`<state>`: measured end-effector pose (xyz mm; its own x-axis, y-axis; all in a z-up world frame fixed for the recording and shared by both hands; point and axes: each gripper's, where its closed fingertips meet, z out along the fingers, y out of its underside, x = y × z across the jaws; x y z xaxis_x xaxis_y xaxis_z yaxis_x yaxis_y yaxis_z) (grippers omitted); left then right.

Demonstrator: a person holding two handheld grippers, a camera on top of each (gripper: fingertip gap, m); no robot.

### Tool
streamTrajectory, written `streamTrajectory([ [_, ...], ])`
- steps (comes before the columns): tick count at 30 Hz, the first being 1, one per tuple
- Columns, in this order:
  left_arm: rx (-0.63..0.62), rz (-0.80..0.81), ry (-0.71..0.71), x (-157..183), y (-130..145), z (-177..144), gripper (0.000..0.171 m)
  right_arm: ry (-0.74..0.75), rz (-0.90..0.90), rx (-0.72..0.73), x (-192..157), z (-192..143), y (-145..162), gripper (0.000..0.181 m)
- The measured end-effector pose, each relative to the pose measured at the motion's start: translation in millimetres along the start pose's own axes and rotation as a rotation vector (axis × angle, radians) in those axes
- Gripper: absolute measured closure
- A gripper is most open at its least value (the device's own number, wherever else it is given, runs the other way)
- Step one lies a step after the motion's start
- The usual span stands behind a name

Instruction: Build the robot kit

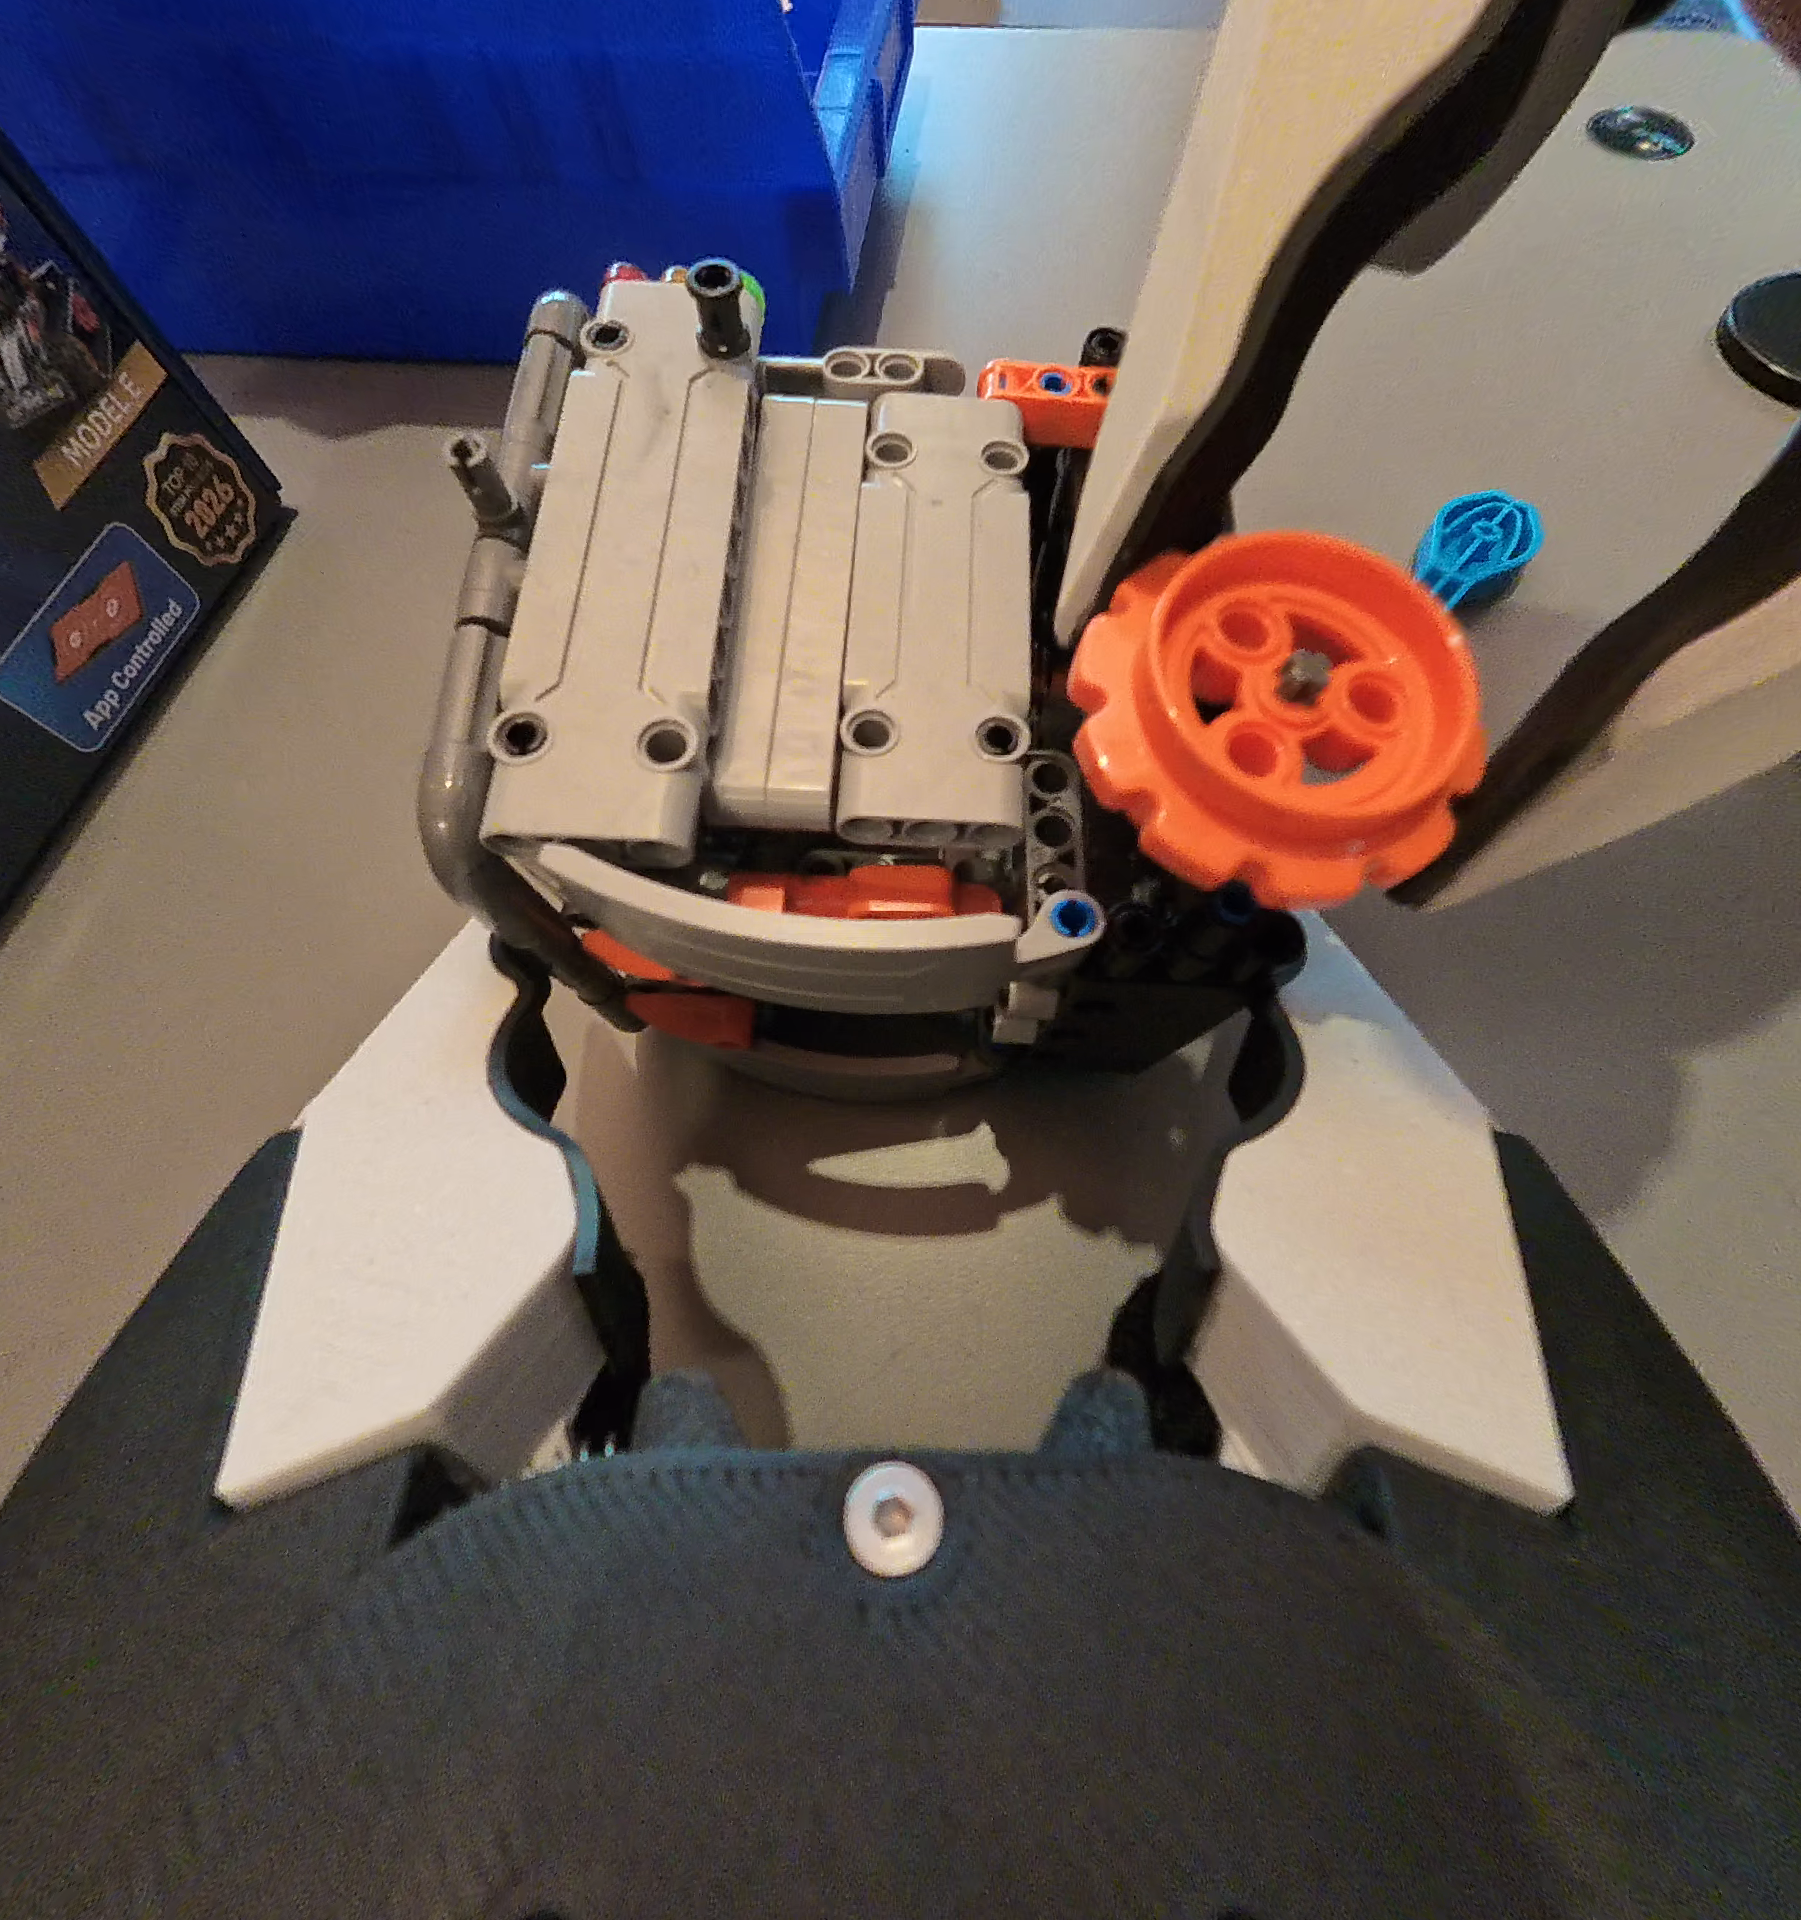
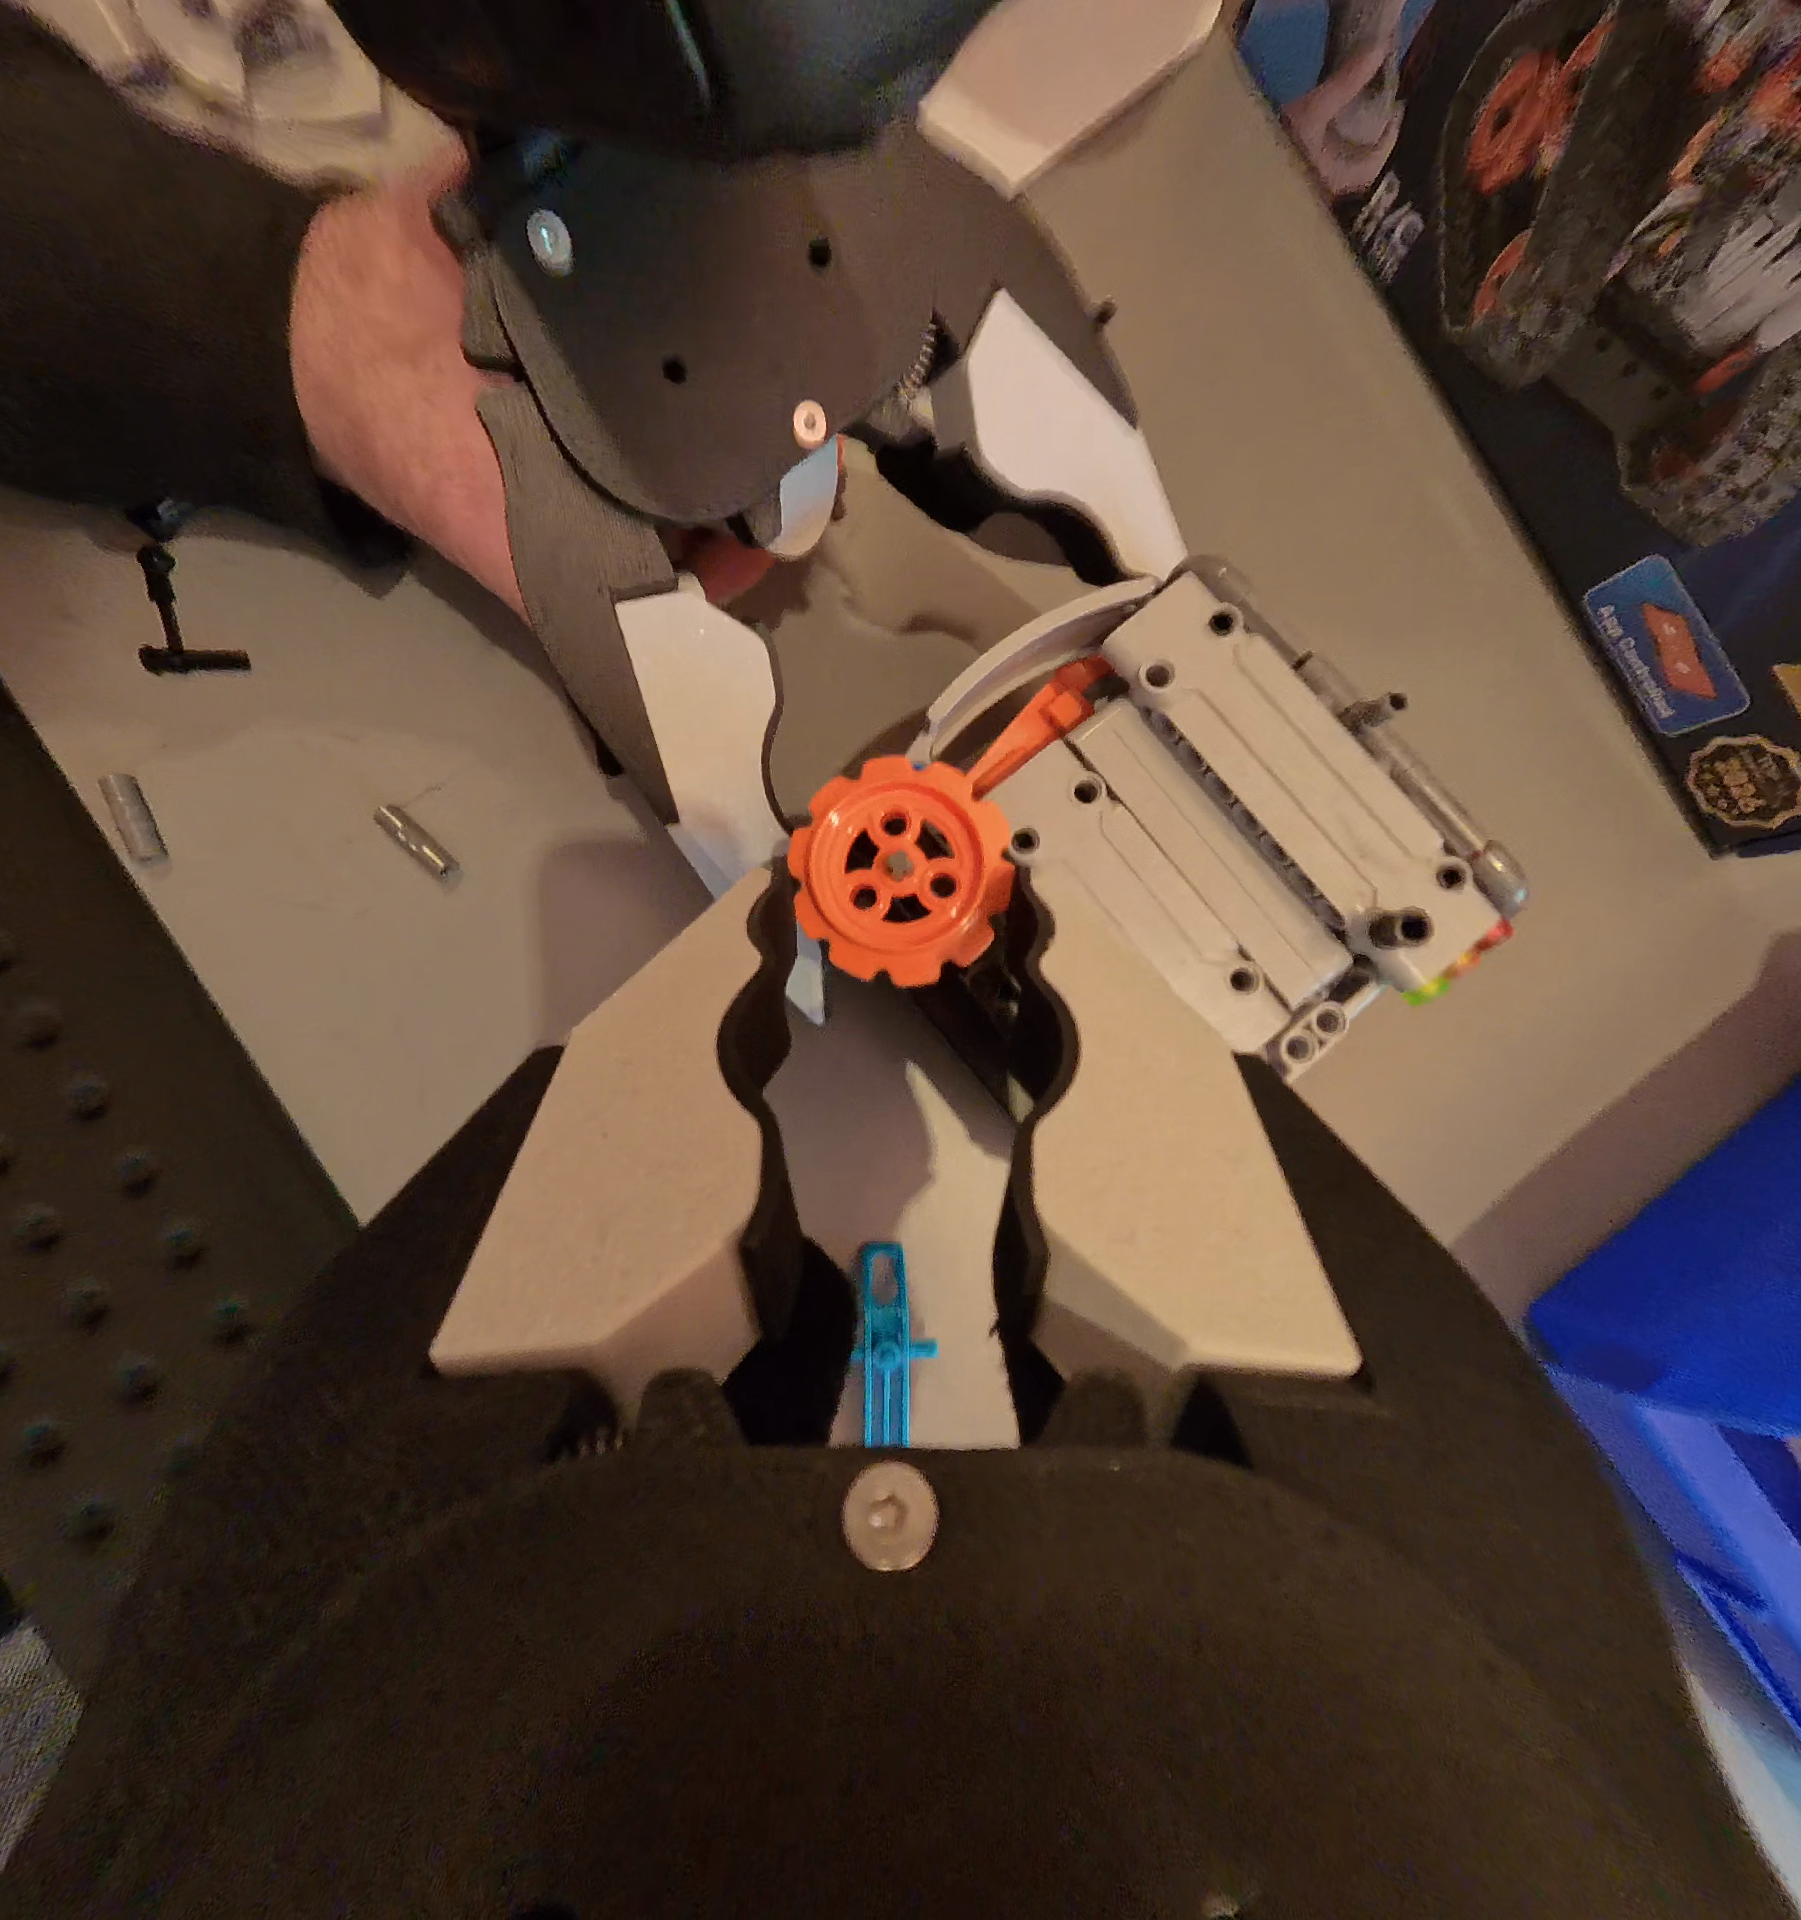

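Left wrist view: the left gripper (image 1: 891, 966) has its two white fingers set wide and closed against the near end of a grey brick-built model (image 1: 761, 644), one tip on each lower corner, so the model is clamped between them above the grey table (image 1: 200, 935). The model shows flat grey panels on top, orange pieces underneath and a black pin standing at its far end. At its right side sits an orange toothed wheel (image 1: 1275, 717) on a grey axle, and the right gripper (image 1: 1239, 727) comes in from the upper right with one finger on each side of that wheel, touching its rim. A small blue part (image 1: 1478, 545) lies on the table just beyond the wheel. A dark printed box (image 1: 75, 540) stands at the left, and a blue bin (image 1: 439, 166) sits behind the model.

Right wrist view: the right gripper (image 2: 896, 914) is partly open, its fingertips pressed to either side of the orange toothed wheel (image 2: 901, 868), which it grips at the model's (image 2: 1260, 821) corner. The left gripper (image 2: 937, 707) reaches in from above, held by a hand (image 2: 387, 395), its fingers on the model's curved end. The blue part (image 2: 883, 1340) lies on the table between the right gripper's fingers, near their base. Two short grey pins (image 2: 416, 842) and a black part (image 2: 174, 623) lie well apart at the left.
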<state>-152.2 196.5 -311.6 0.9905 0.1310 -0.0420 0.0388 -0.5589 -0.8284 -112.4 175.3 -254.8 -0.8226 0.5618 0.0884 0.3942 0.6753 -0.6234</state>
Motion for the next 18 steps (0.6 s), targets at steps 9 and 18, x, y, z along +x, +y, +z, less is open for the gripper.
streamTrajectory([
  [9, -0.016, -0.008, 0.032, 1.3, 1.1, -0.2, 0.040, -0.006, 0.071, 0.057, -2.2, -6.1, -4.6, 0.117],
  [18, -0.051, -0.072, -0.022, -5.4, 14.8, -54.5, 0.063, -0.019, 0.084, 0.288, -7.9, -67.8, -36.5, 0.126],
])
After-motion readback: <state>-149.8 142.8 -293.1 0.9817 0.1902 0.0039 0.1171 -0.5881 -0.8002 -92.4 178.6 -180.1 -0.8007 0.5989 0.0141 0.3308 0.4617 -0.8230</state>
